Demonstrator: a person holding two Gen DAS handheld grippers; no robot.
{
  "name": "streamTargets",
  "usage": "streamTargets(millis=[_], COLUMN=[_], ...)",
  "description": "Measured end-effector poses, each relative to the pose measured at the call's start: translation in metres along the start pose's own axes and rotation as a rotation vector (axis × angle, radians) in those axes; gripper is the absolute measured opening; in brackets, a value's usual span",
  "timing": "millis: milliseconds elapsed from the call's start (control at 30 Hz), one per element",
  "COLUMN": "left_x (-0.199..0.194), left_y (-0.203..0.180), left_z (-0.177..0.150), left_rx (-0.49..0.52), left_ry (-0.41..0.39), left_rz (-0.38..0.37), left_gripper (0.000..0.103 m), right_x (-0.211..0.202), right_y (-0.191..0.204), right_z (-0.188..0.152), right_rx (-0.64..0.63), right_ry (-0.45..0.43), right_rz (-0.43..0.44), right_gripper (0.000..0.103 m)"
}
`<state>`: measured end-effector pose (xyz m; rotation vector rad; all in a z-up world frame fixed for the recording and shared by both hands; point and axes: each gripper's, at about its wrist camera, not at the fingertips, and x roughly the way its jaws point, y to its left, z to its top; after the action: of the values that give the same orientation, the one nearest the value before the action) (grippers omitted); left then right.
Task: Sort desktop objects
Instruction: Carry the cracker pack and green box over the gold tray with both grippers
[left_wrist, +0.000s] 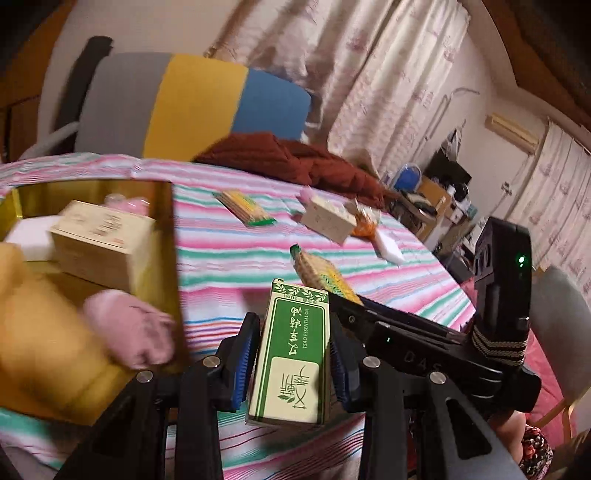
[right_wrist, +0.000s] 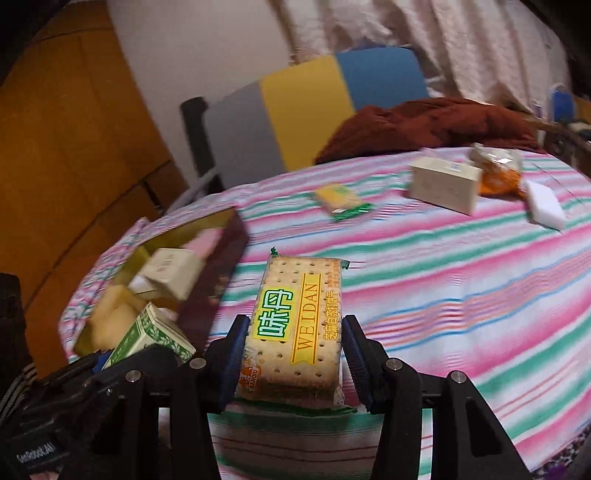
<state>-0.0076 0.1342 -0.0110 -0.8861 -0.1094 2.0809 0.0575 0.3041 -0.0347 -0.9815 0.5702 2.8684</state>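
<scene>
My left gripper (left_wrist: 293, 365) is shut on a green and white essential oil box (left_wrist: 291, 354), held just right of the gold storage box (left_wrist: 168, 236). In the right wrist view the same green box (right_wrist: 147, 336) shows at lower left, by the storage box (right_wrist: 225, 266). My right gripper (right_wrist: 295, 362) is shut on a Weidan cracker pack (right_wrist: 299, 325), lifted over the striped tablecloth (right_wrist: 461, 295). From the left wrist that cracker pack (left_wrist: 321, 273) sits beyond the green box.
The gold box holds a beige carton (left_wrist: 99, 240), a pink item (left_wrist: 129, 328) and a white block (left_wrist: 29, 236). On the cloth lie another cracker pack (right_wrist: 341, 201), a cream carton (right_wrist: 443, 184), an orange snack bag (right_wrist: 498, 173) and a white sponge (right_wrist: 545, 206). A red-brown garment (right_wrist: 424, 125) lies at the back.
</scene>
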Motion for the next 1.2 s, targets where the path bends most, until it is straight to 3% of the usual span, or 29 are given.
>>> streamTargets(millis=[233,400,567,667,900,1100,1200], left_x=[-0.062,-0.098,-0.124,-0.127,-0.117,-0.108,-0.096], left_y=[0.035,0.071,0.116,0.141,0.186,0.199,0.211], left_z=[0.001,-0.001,-0.004,-0.006,-0.008,-0.004,-0.001], left_rx=[-0.051,-0.124,-0.238,-0.295,-0.409,-0.440,-0.490], left_ry=[-0.128,-0.171,-0.230,-0.235,-0.203,-0.196,-0.178], left_rz=[0.109,0.209,0.314,0.361,0.393,0.437,0.451], left_gripper=[0.036,0.036,0.036,0.036,0.036,0.036,0.037], right_x=[0.004,0.010,0.021,0.034,0.081,0.132,0.151], right_y=[0.050,0.078,0.099,0.114,0.133,0.130,0.124], right_z=[0.003,0.004,0.004,0.008,0.036,0.051,0.055], right_rx=[-0.061,-0.109,-0.135,-0.148,-0.127,-0.061,-0.011], right_ry=[0.060,0.147,0.200,0.229,0.343,0.435,0.430], right_rz=[0.157,0.285,0.337,0.366,0.458,0.454,0.421], right_gripper=[0.051,0.051,0.051,0.051,0.051,0.052,0.052])
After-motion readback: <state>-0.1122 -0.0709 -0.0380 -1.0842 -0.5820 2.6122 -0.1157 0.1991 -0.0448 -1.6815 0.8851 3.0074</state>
